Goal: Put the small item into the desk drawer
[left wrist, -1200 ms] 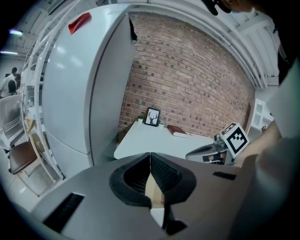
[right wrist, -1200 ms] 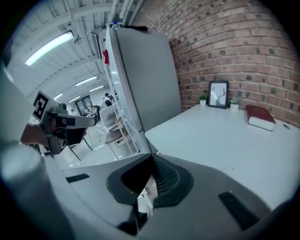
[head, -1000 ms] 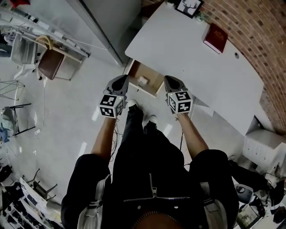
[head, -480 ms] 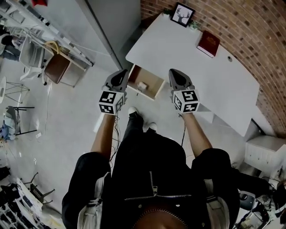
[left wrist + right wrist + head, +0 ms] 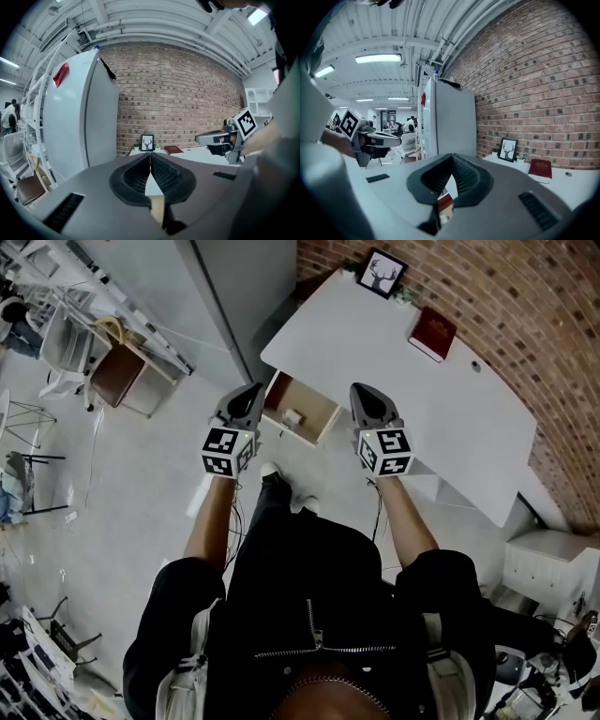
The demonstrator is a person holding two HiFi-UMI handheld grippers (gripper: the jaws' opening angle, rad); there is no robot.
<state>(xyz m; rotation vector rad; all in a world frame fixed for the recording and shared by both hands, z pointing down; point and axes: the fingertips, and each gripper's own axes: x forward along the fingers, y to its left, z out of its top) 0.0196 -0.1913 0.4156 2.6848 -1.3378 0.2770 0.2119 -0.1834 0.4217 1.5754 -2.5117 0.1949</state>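
Observation:
The wooden desk drawer (image 5: 314, 420) stands pulled out from the white desk (image 5: 422, 399). A small white item (image 5: 292, 416) lies inside it. My left gripper (image 5: 253, 388) hovers just left of the drawer, shut and holding nothing. On the drawer's right side my right gripper (image 5: 361, 388) is also shut and empty. In the left gripper view the jaws (image 5: 150, 157) meet in a closed line. The right gripper view shows the same for its jaws (image 5: 452, 158). Both grippers are held well above the drawer, pointing towards the brick wall.
A red book (image 5: 432, 334) and a framed deer picture (image 5: 382, 273) sit on the desk by the brick wall. A tall grey fridge (image 5: 89, 112) stands left of the desk. A brown chair (image 5: 117, 373) is at far left, a white cabinet (image 5: 553, 568) at far right.
Both grippers have drifted slightly up in the head view and a little further apart. The drawer stays open with the item in it. Both grippers stay shut.

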